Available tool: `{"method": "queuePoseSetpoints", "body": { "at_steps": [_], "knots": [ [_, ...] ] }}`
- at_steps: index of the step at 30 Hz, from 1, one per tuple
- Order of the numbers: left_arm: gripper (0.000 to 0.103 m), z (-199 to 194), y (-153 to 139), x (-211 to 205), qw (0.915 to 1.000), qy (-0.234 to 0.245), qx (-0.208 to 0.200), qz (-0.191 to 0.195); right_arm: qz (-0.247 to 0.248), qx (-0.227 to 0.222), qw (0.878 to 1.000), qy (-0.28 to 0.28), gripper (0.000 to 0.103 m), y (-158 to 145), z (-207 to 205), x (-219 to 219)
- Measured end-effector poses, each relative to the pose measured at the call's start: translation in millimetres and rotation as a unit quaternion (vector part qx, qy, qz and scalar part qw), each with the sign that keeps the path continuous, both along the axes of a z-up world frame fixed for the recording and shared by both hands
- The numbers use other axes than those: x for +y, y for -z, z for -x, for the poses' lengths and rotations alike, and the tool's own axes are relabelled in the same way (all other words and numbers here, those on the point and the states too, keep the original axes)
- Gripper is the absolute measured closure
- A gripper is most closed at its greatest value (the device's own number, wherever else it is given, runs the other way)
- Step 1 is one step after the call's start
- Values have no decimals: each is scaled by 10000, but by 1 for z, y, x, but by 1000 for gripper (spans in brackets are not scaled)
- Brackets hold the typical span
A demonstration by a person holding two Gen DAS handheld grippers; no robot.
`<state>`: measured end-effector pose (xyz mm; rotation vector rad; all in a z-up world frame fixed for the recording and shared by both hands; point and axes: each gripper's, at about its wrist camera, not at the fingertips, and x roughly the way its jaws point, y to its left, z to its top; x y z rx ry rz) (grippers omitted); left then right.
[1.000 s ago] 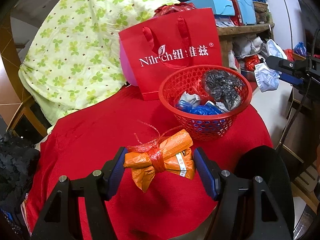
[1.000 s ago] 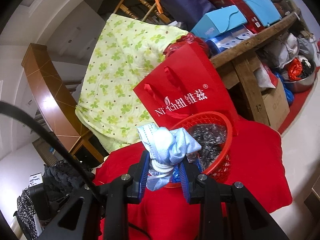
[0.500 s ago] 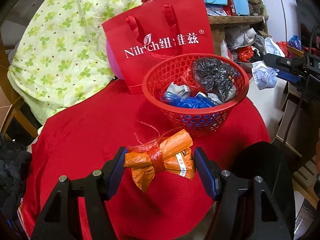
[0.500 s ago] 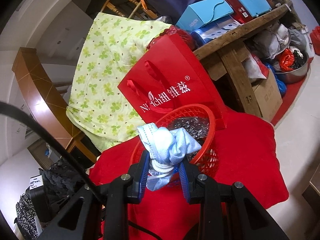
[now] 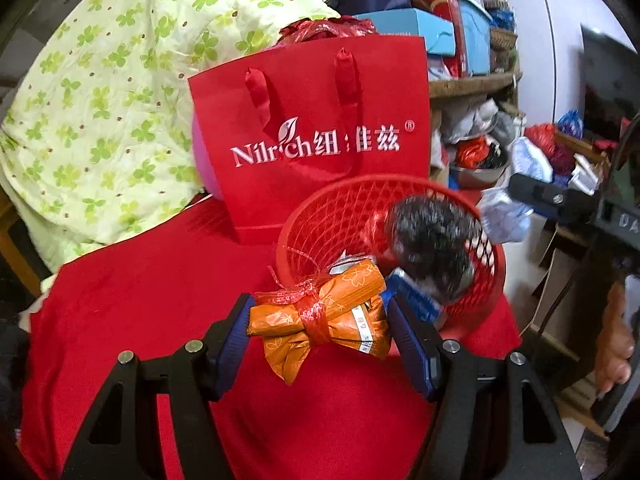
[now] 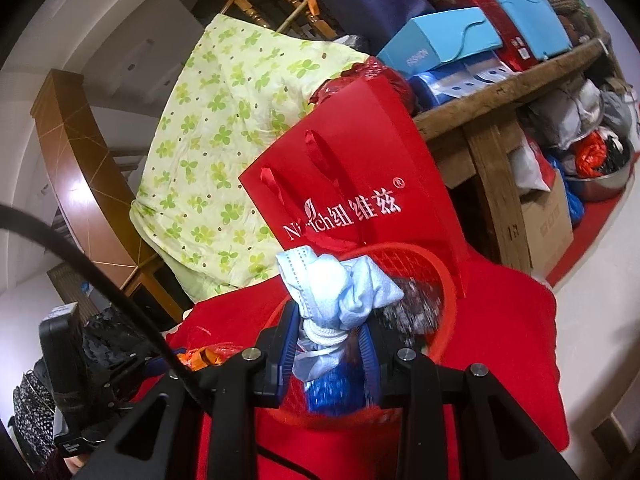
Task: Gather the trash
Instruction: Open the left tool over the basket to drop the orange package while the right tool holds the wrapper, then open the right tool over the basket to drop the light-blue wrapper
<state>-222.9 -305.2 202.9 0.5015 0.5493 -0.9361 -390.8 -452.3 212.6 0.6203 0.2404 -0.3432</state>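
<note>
the red mesh basket [image 5: 490, 280] sits at about one o'clock from the left gripper [image 5: 318, 326], whose jaws clamp an orange wrapper bundle [image 5: 324, 316] lying crosswise. the right gripper [image 6: 330, 346], angled slightly down just above the rim, pinches a crumpled blue face mask [image 6: 334, 292] and looks nearer to dropping.

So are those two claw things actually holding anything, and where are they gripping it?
Yes. The left gripper clamps an orange wrapper bundle by its two ends. The right gripper pinches a crumpled blue face mask near its lower knotted part.
</note>
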Motion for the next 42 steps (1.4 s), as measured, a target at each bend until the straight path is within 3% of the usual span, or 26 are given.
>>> {"method": "queuePoseSetpoints", "body": {
  "at_steps": [8, 14, 16, 18, 20, 26, 34, 42],
  "knots": [
    [33, -19, 9, -40, 9972, 323, 502, 459, -107, 5, 9999, -43, 70, 1, -52, -40],
    [33, -23, 33, -61, 9954, 498, 706, 419, -599, 23, 9980, -208, 70, 19, -92, -74],
    [32, -25, 42, -61, 9944, 560, 839, 311, -770, 63, 9963, -364, 67, 26, -107, -81],
    [32, -25, 46, -56, 9946, 527, 845, 278, -997, 85, 9938, -488, 46, 33, -117, -85],
    [30, -25, 44, -47, 9945, 499, 858, 329, -1102, -58, 9922, -585, 43, 33, -115, -84],
    [21, -23, 28, -10, 9960, 46, 725, 513, -899, -252, 9947, -420, 43, 20, -83, -63],
    [19, -2, -5, 32, 9977, -467, -130, 464, 7, 16, 9998, -207, 43, -17, -29, 6],
    [19, 14, -39, 70, 9934, -808, -509, 635, 848, 246, 9960, 163, 39, -59, 9, 73]
  ]
}}
